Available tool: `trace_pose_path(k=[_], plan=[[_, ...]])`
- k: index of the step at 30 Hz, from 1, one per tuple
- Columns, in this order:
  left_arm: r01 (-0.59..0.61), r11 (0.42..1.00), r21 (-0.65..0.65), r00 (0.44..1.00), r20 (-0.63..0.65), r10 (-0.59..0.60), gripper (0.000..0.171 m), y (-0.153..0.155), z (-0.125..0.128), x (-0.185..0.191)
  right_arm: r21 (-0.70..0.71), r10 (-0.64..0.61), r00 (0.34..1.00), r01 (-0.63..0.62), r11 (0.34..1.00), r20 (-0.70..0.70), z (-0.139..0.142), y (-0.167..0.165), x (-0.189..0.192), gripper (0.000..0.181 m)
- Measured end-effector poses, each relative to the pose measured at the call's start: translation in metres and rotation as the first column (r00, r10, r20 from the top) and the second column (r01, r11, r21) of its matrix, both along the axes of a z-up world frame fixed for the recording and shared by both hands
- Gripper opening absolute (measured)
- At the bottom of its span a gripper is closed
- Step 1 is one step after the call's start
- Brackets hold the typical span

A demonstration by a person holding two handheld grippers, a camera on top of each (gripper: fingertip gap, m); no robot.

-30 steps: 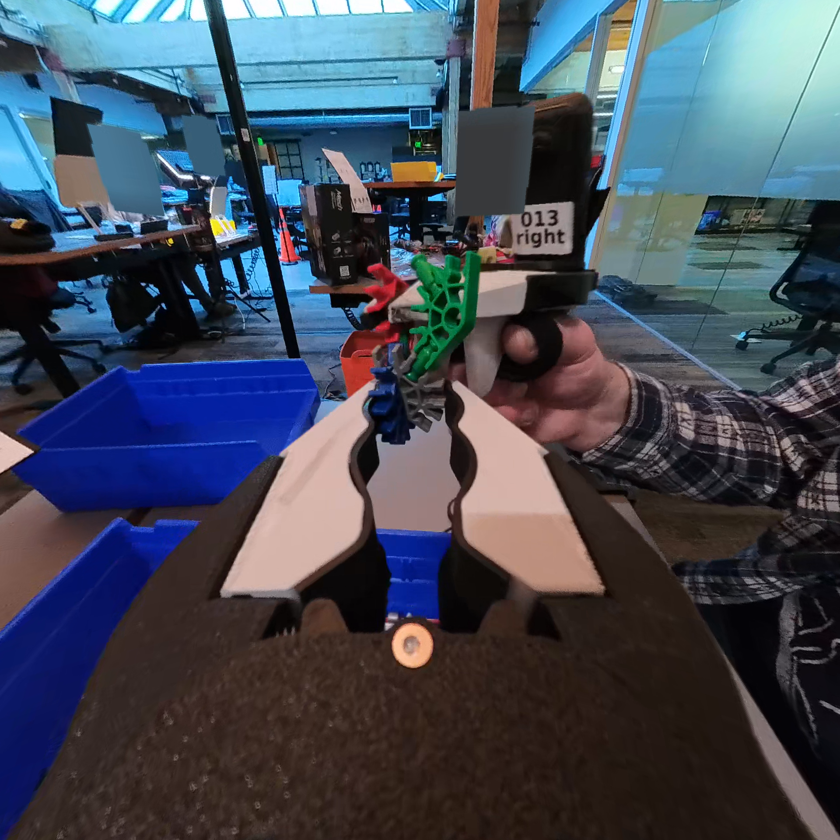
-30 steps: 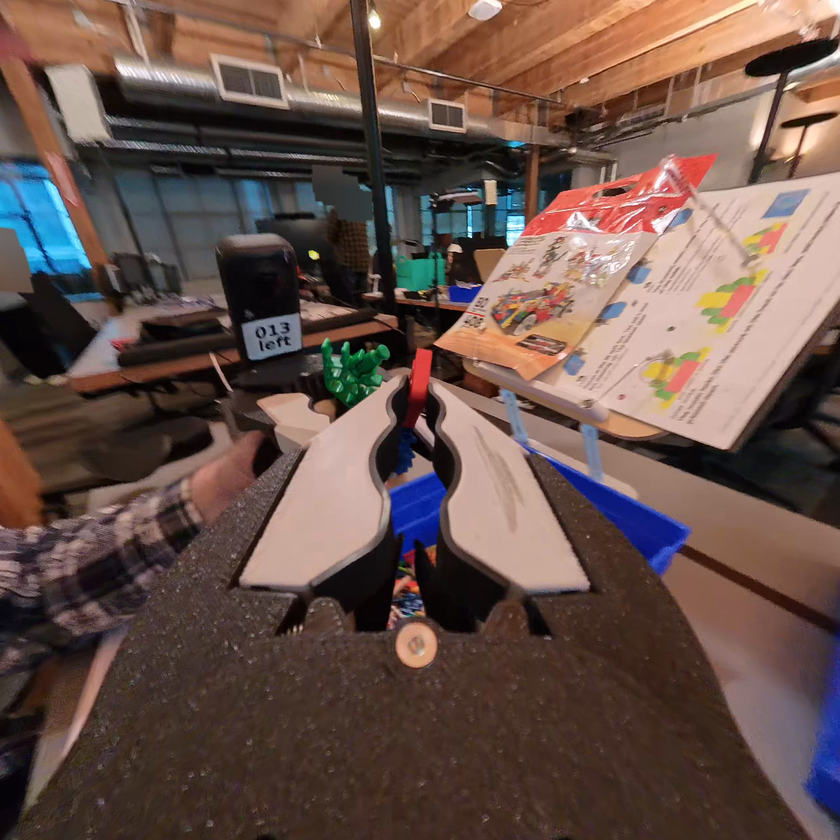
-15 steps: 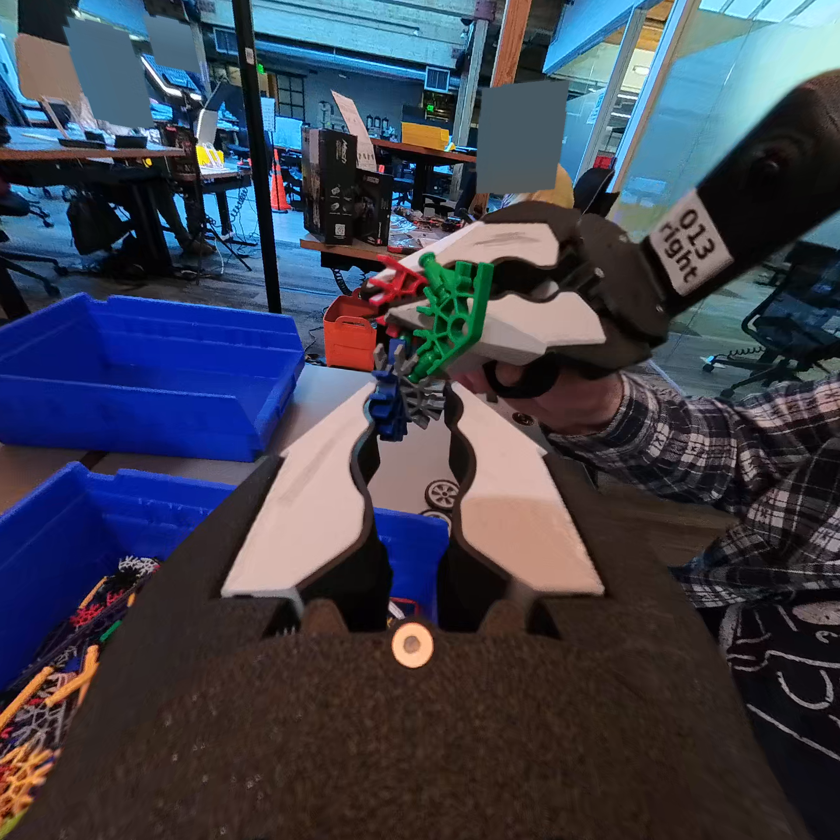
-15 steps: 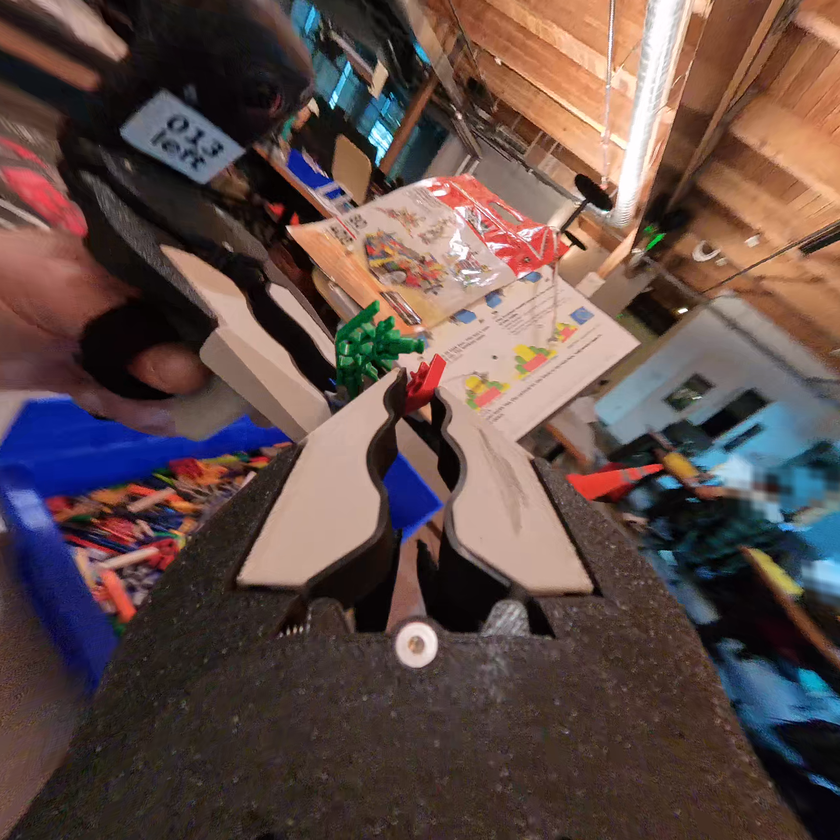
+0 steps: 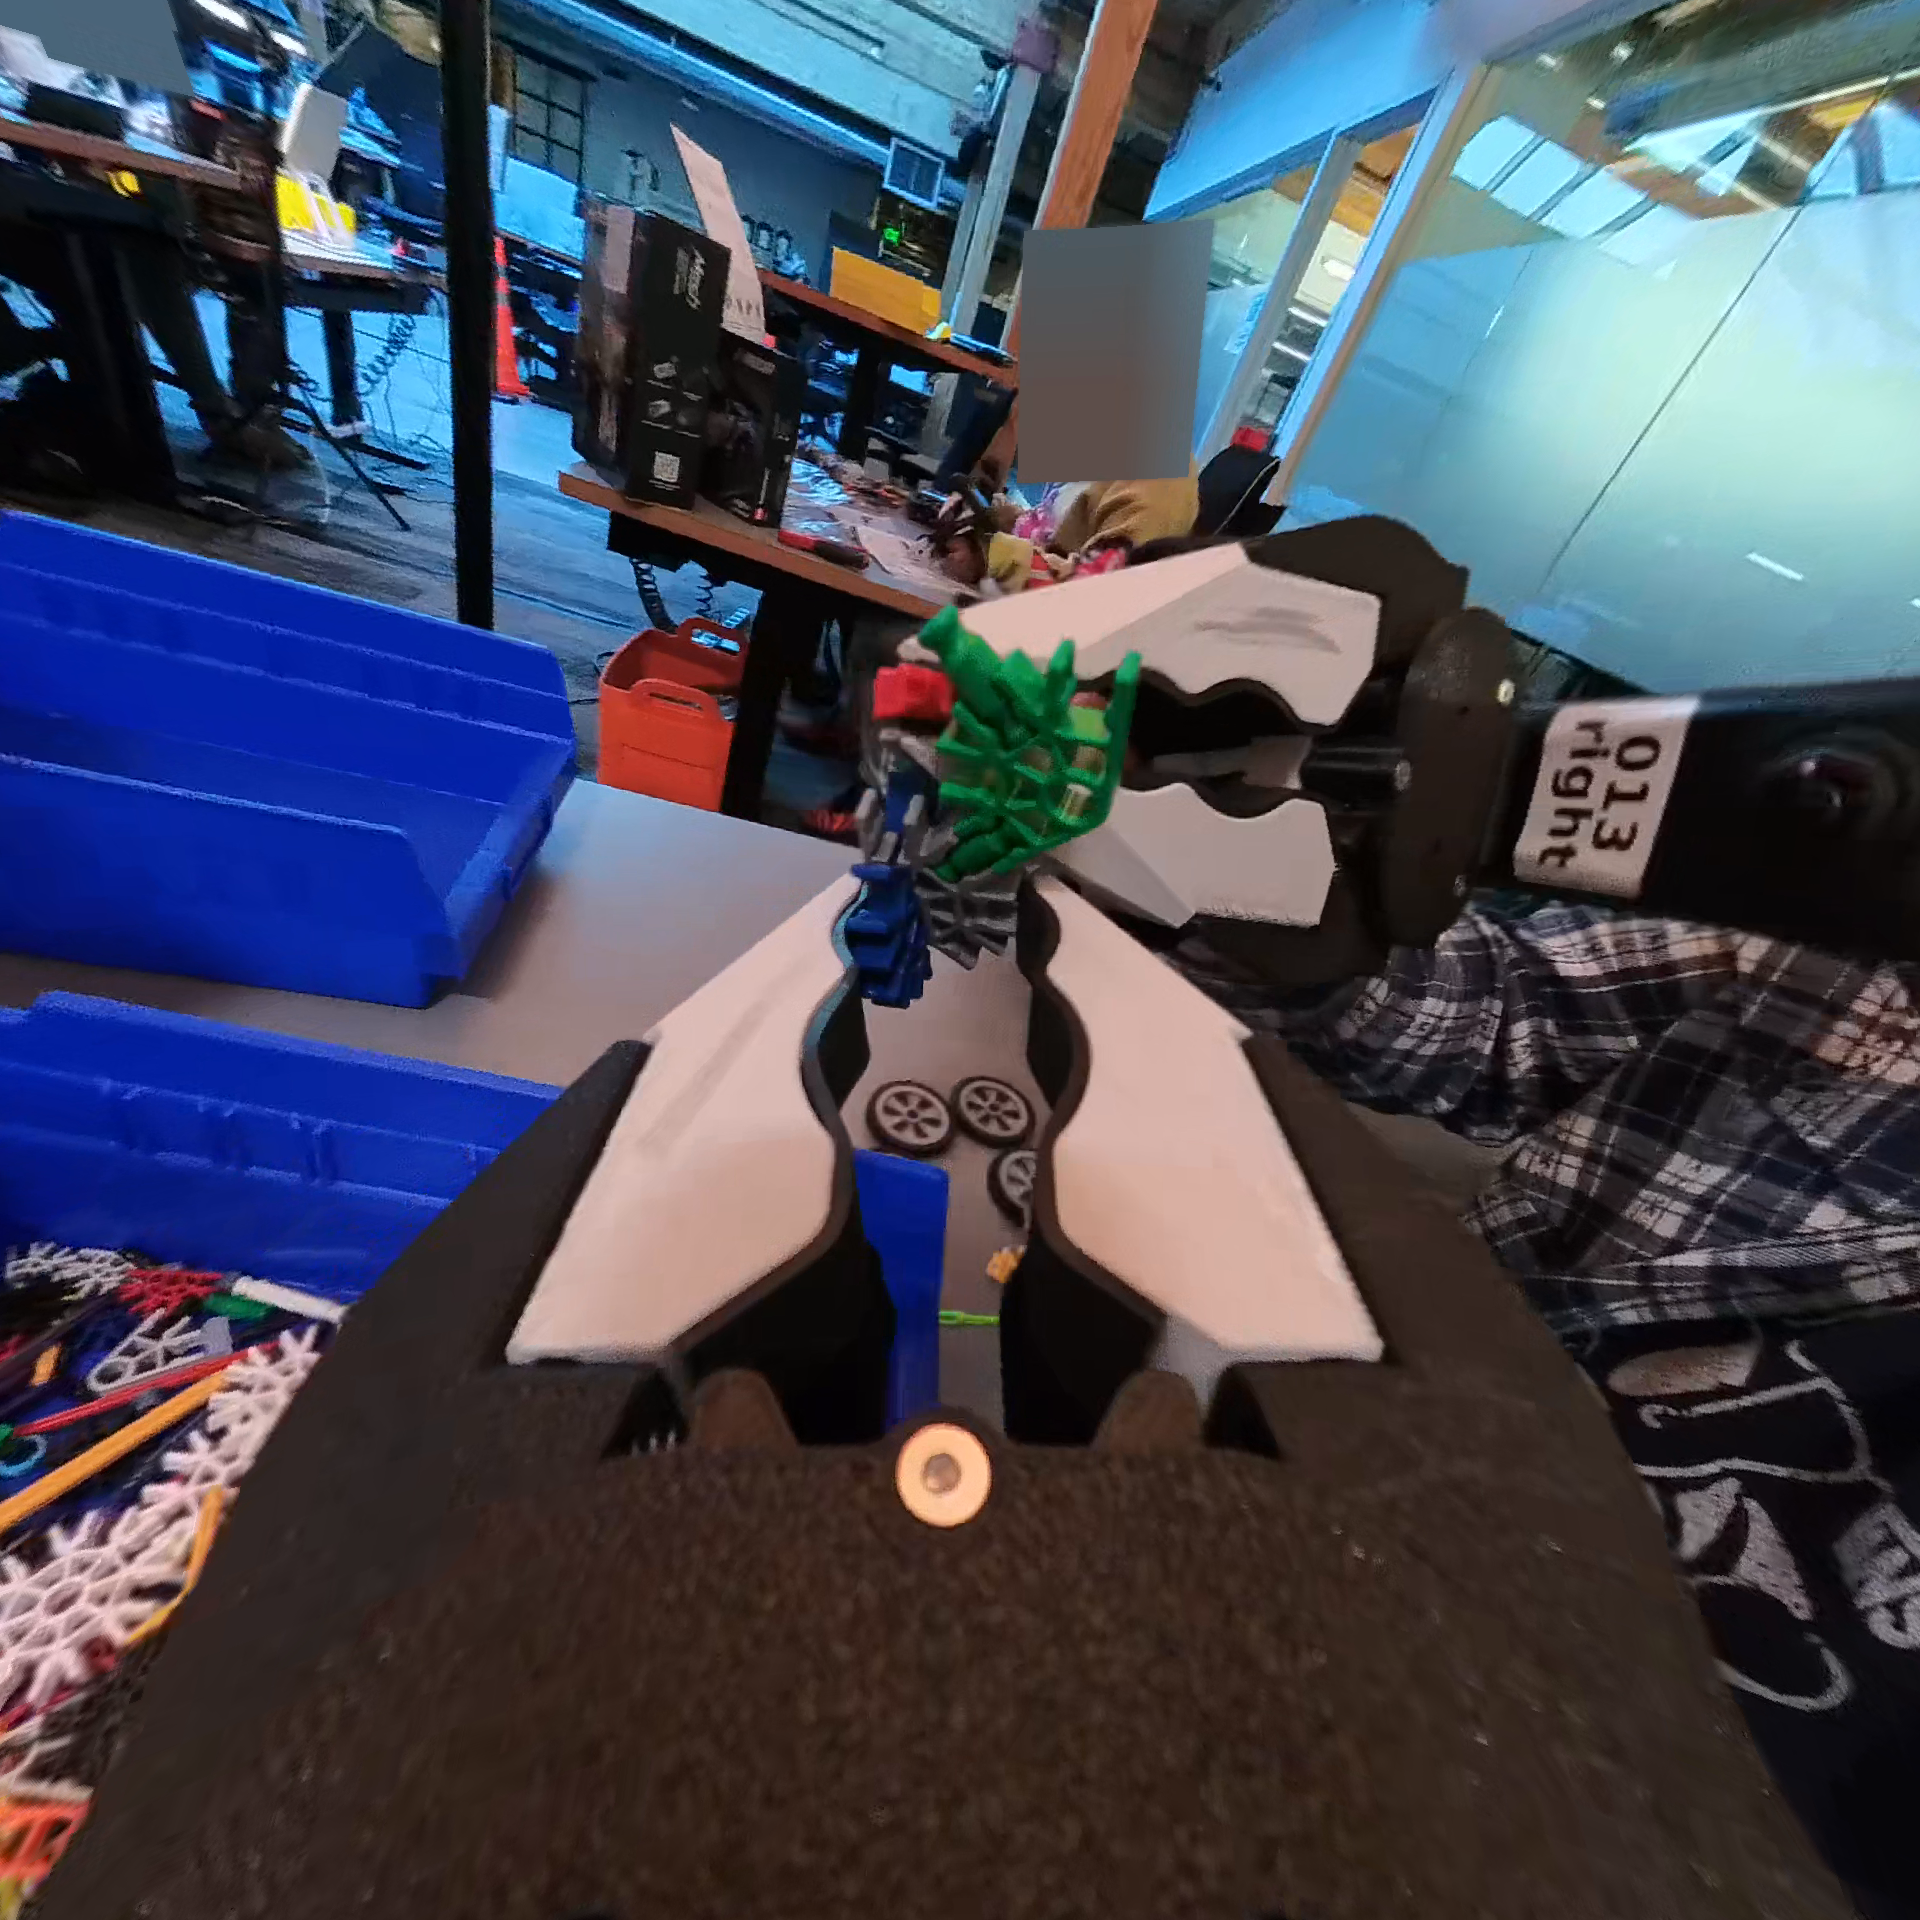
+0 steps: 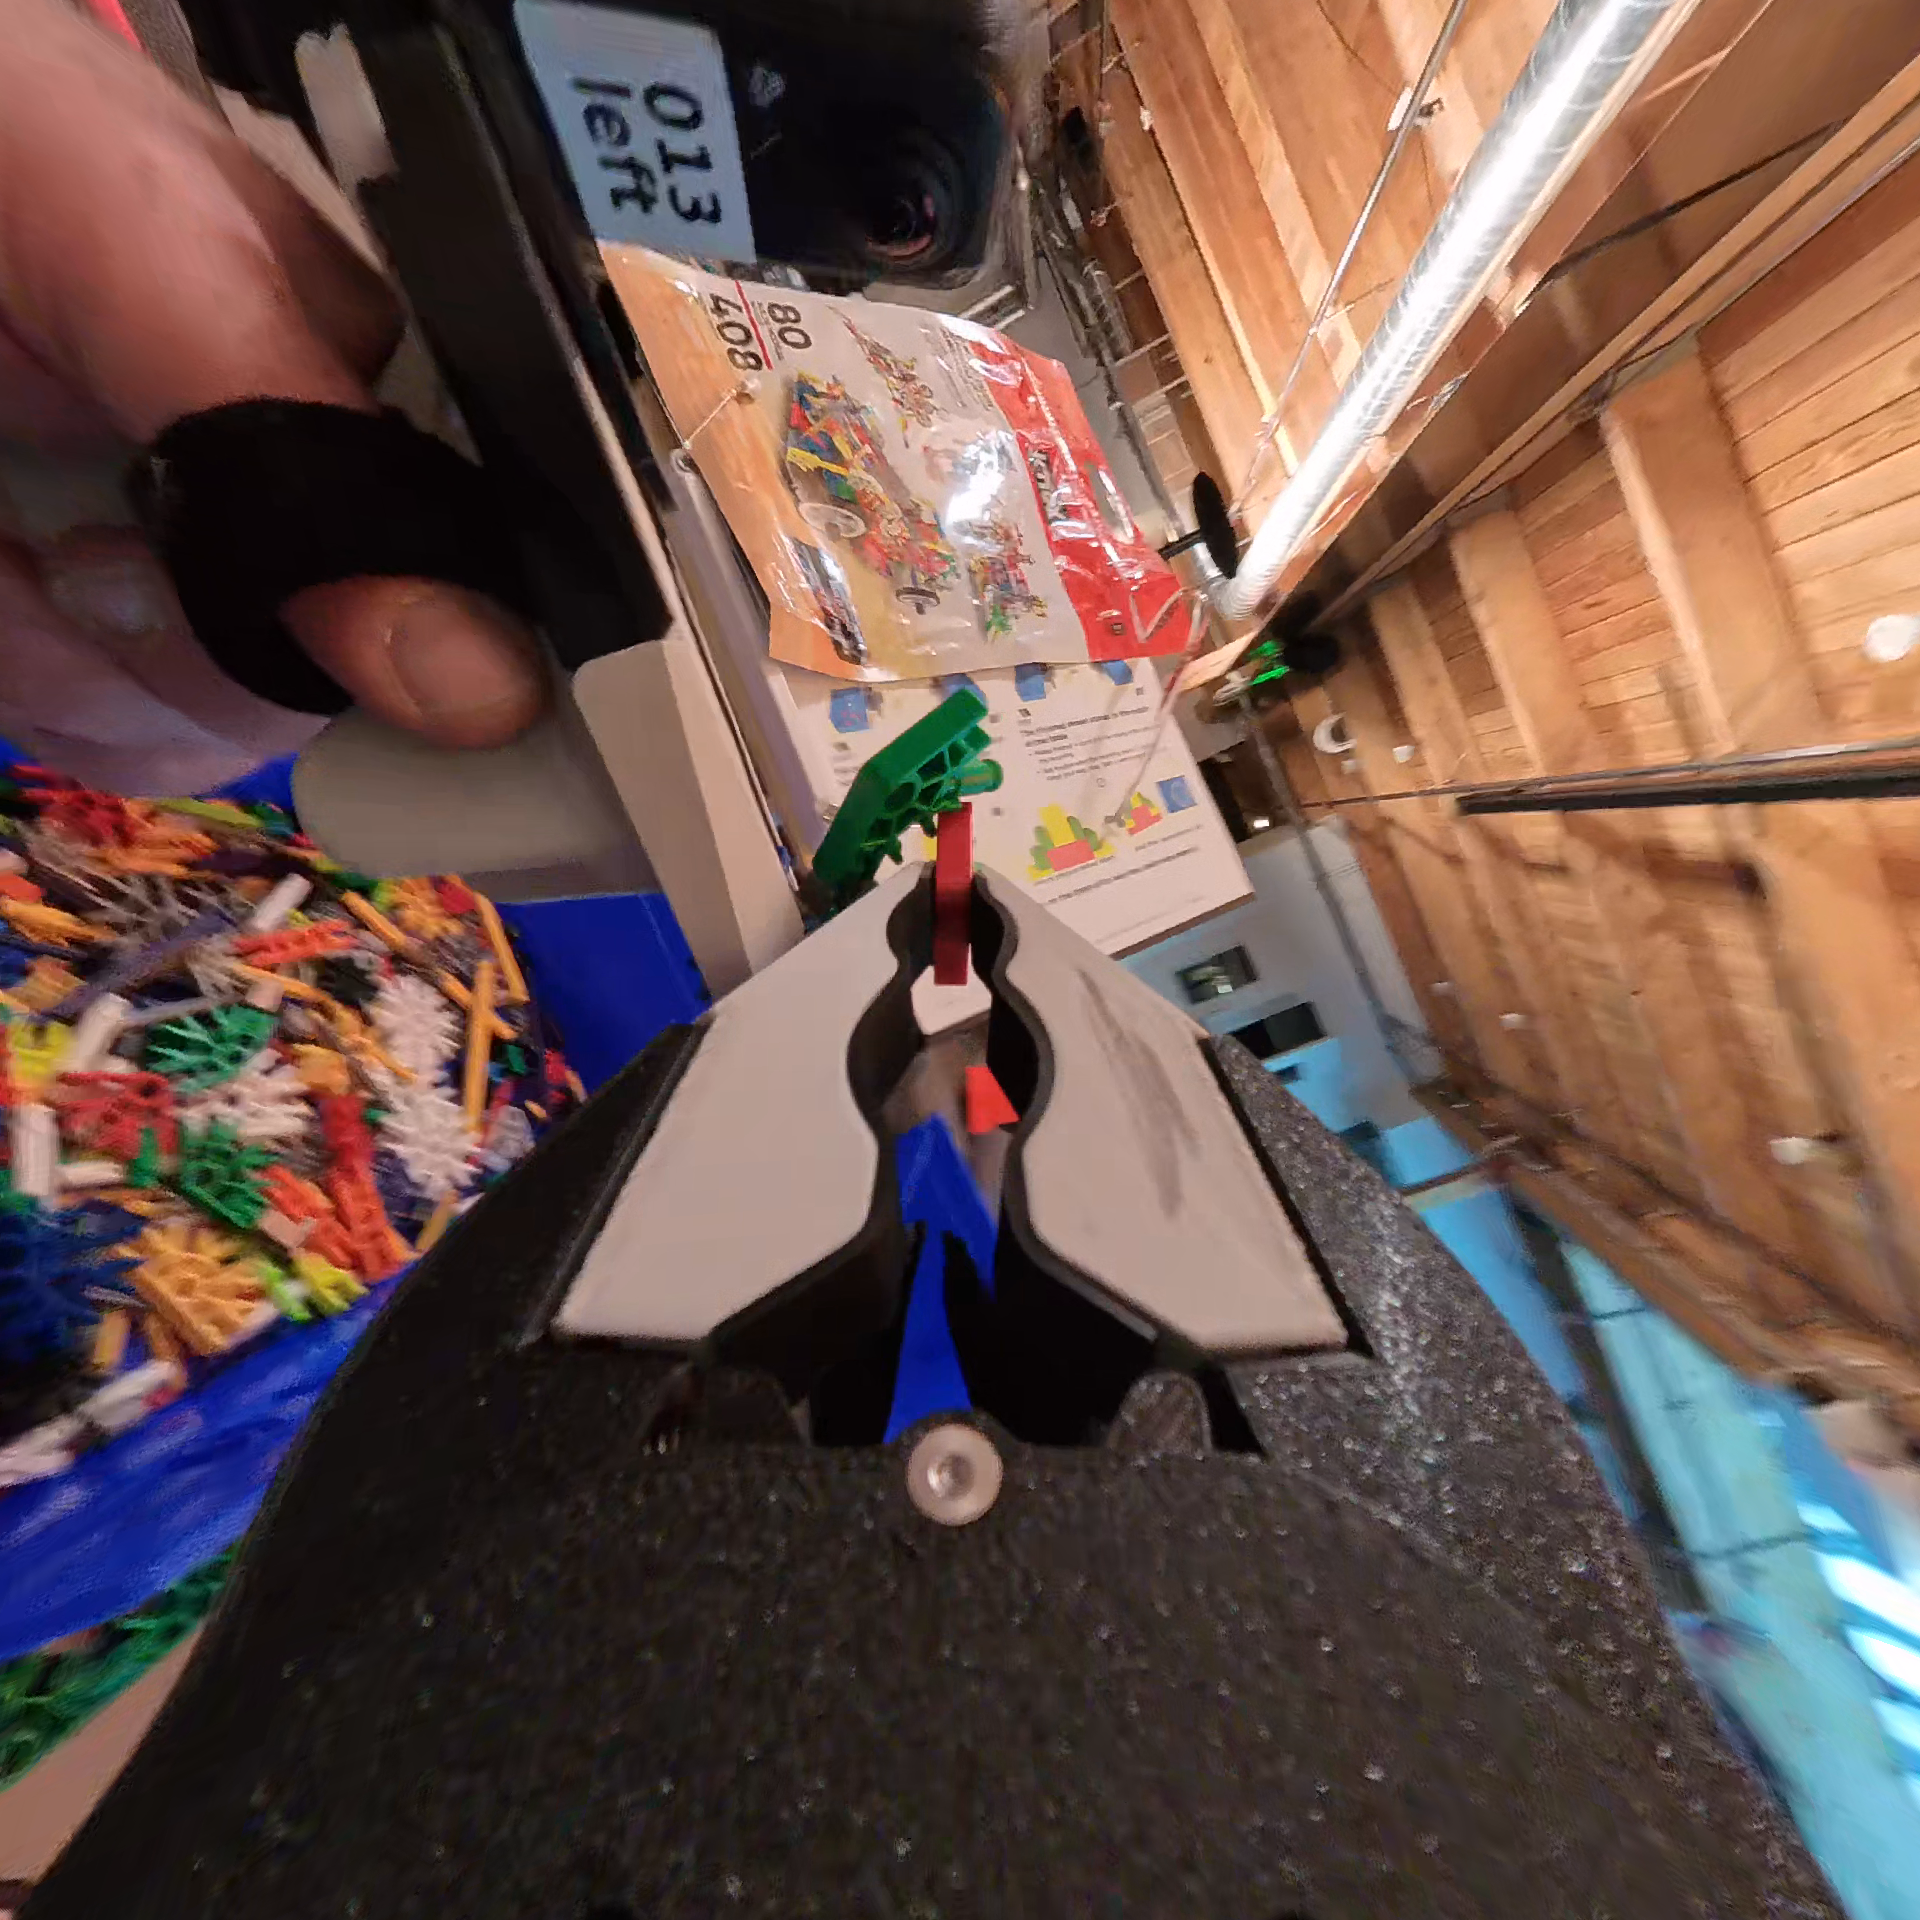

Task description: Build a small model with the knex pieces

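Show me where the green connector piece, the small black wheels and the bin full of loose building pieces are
green connector piece (image 5: 1023, 769), left wrist view, on its lattice middle
small black wheels (image 5: 911, 1115), left wrist view, on the left wheel's hub
bin full of loose building pieces (image 5: 208, 1132), left wrist view, on its blue back wall

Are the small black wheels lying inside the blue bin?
No, the wheels lie on the grey table, outside the bin of building pieces.
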State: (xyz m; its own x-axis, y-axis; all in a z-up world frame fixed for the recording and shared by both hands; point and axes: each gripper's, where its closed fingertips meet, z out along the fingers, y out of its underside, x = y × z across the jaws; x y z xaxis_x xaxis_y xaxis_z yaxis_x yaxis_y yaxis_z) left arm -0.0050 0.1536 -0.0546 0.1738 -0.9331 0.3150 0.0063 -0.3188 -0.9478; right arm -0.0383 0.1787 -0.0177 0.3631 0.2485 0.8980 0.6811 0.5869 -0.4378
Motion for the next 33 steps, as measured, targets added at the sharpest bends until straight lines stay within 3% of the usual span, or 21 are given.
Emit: trace_pose_path(k=[1,3,5,9,11,13,15,16,18,20,21,23,27,30,33], plan=[[0.002,1.0,-0.003,1.0,0.007,-0.002,0.022,0.001,0.0,0.0,-0.052,0.023,0.999,-0.026,0.998,-0.041,0.0,0.001,0.0,0.004],[-0.008,1.0,-0.007,1.0,0.006,0.008,0.022,0.004,-0.002,-0.002,-0.236,0.095,0.964,-0.155,0.959,-0.248,0.006,0.002,0.002,0.004],[-0.006,1.0,-0.003,1.0,-0.001,0.006,0.022,0.006,-0.005,-0.006,-0.392,0.114,0.881,-0.317,0.864,-0.46,0.018,0.003,0.007,0.005],[-0.065,0.995,0.077,0.993,-0.091,0.072,0.023,0.012,-0.008,-0.013,-0.534,0.112,0.738,-0.575,0.619,-0.665,0.023,0.001,0.005,0.005],[-0.091,0.992,0.084,0.992,-0.078,0.097,0.023,0.017,-0.003,-0.022,-0.555,0.088,0.712,-0.612,0.563,-0.697,0.02,0.008,0.007,0.005],[-0.136,0.983,0.124,0.982,-0.115,0.15,0.023,0.023,-0.003,-0.033,-0.572,0.052,0.732,-0.572,0.588,-0.679,0.013,0.021,0.011,0.005],[-0.17,0.973,0.159,0.97,-0.145,0.193,0.023,0.027,-0.001,-0.043,-0.64,0.015,0.785,-0.516,0.57,-0.62,-0.006,0.031,0.004,0.006],[-0.185,0.966,0.179,0.963,-0.162,0.214,0.023,0.029,0.0,-0.046,-0.694,-0.012,0.825,-0.467,0.548,-0.564,-0.022,0.036,0.0,0.007],[-0.217,0.951,0.22,0.942,-0.21,0.263,0.023,0.032,0.001,-0.054,-0.801,-0.065,0.892,-0.366,0.474,-0.446,-0.058,0.045,-0.01,0.027],[-0.237,0.935,0.265,0.917,-0.257,0.305,0.023,0.034,-0.001,-0.06,-0.863,-0.076,0.92,-0.329,0.384,-0.384,-0.084,0.046,-0.02,0.043],[-0.25,0.924,0.289,0.902,-0.278,0.331,0.023,0.036,-0.001,-0.063,-0.869,-0.079,0.923,-0.322,0.374,-0.376,-0.089,0.047,-0.024,0.051],[-0.274,0.897,0.346,0.864,-0.321,0.388,0.023,0.04,-0.003,-0.069,-0.837,-0.094,0.907,-0.333,0.434,-0.41,-0.081,0.054,-0.022,0.042],[-0.304,0.835,0.458,0.76,-0.412,0.503,0.023,0.049,-0.012,-0.076,-0.721,-0.007,0.834,-0.472,0.507,-0.551,-0.031,0.036,-0.016,0.033],[-0.328,0.786,0.524,0.701,-0.422,0.575,0.023,0.055,-0.012,-0.074,-0.655,0.112,0.795,-0.562,0.504,-0.596,0.0,0.005,-0.019,0.034],[-0.333,0.747,0.576,0.652,-0.432,0.623,0.022,0.055,-0.012,-0.069,-0.666,0.15,0.819,-0.543,0.512,-0.553,0.001,-0.011,-0.031,0.036]])
